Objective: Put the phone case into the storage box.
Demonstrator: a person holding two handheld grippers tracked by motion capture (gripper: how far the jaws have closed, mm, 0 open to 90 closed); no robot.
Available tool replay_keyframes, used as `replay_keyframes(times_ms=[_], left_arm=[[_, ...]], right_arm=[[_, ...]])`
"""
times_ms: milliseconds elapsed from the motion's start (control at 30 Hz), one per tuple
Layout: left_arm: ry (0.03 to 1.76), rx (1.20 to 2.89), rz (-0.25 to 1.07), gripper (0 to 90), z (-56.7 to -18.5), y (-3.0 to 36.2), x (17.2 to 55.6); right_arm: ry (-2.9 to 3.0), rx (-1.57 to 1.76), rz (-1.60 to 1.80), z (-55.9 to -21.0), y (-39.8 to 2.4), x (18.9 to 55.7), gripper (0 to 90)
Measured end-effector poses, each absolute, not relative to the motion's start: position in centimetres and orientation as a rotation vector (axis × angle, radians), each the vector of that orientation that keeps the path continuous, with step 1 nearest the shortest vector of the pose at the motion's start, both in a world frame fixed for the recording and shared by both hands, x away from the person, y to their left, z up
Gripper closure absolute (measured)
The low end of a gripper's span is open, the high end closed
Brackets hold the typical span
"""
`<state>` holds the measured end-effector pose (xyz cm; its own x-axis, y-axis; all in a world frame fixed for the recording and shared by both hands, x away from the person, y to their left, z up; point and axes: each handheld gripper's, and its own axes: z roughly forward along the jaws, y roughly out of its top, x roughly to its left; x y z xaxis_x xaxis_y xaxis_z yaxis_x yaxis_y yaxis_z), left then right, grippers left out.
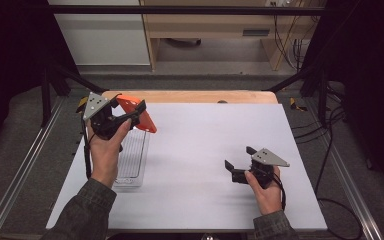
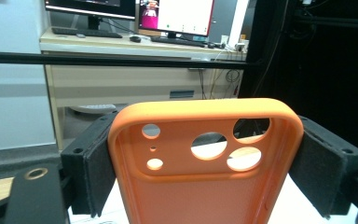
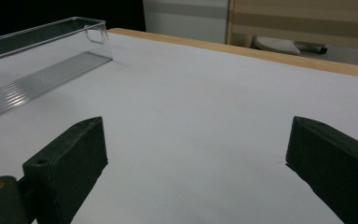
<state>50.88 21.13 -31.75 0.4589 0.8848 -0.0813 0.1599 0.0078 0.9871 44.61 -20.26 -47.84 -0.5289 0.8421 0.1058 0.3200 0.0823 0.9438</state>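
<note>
You are holding an orange phone case (image 1: pixel 139 113) in your left gripper (image 1: pixel 130 116), lifted clear of the white table top (image 1: pixel 205 150) at the far left side. The jaws are closed on it, one black pad (image 2: pixel 98 172) pressing each long edge, so the case is sitting clamped between them. No brand, label or writing can be read on the case; its inner face is plain orange, and the text on the monitor (image 2: pixel 177 16) behind the table is too small to make out.

In the left gripper view the case's long axis is running away from the gripper, with the camera-cutout end pointing forward toward the desk (image 2: pixel 135 70) beyond the table. That end is showing three large round holes (image 2: pixel 209 145) and three smaller ones. In the high view the case is lying tilted, its long axis slanting from upper left to lower right.

A clear plastic tray (image 1: pixel 132 162) is resting on the table just below and beside the case, its ribbed floor running front to back.

Your right gripper (image 1: pixel 240 162) is hovering low over the right part of the table, well apart from the case. Its jaws are standing wide apart and gripping nothing.
</note>
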Motion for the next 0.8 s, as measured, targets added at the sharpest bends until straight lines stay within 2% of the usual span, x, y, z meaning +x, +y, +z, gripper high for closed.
replay_keyframes(times_ms=[800], left_arm=[[0.995, 1.510, 0.807, 16.7, -32.2, 22.0, 53.4]], right_arm=[[1.918, 1.176, 1.429, -48.8, -22.8, 42.8, 4.0]])
